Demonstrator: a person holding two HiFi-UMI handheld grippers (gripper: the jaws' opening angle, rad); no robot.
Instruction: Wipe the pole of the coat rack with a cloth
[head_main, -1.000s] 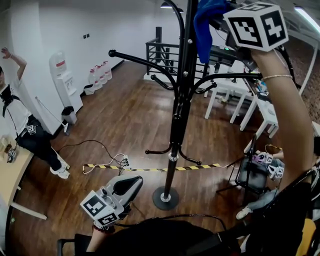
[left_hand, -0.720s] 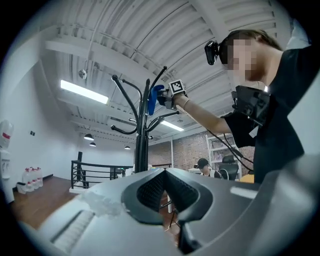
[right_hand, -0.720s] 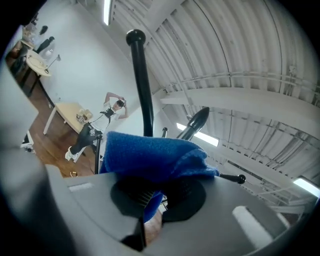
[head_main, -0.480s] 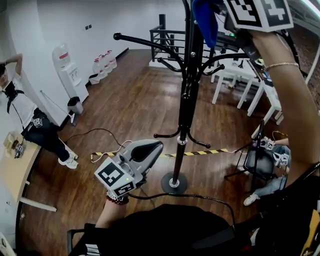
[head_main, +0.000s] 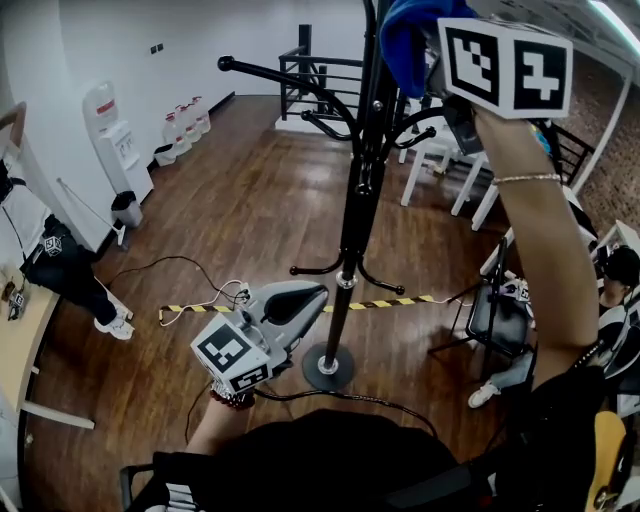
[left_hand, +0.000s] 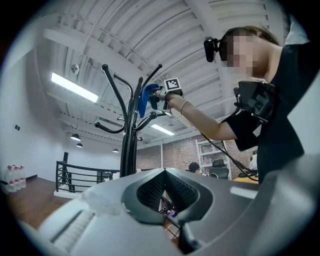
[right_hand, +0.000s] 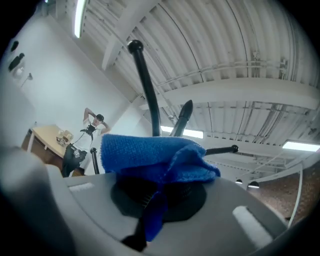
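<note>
The right gripper (head_main: 438, 72) is clamping a bunched blue cloth (head_main: 405, 40) and holding it high against the coat rack's black pole (head_main: 352, 210), among the curved hooks (head_main: 270, 78). To wipe well, I'd be keeping the cloth pressed to the pole and drawing it steadily downward, weaving past the hooks. The left gripper (head_main: 292, 300) is hovering low by the round base (head_main: 328, 370) with its jaws closed and empty.

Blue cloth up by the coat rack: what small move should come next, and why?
Probably press the blue cloth against the pole and slide it downward. The right tool grips the cloth high beside the pole's top, with nearly the whole shaft lying below it. The left tool hangs low, shut and empty.
</note>
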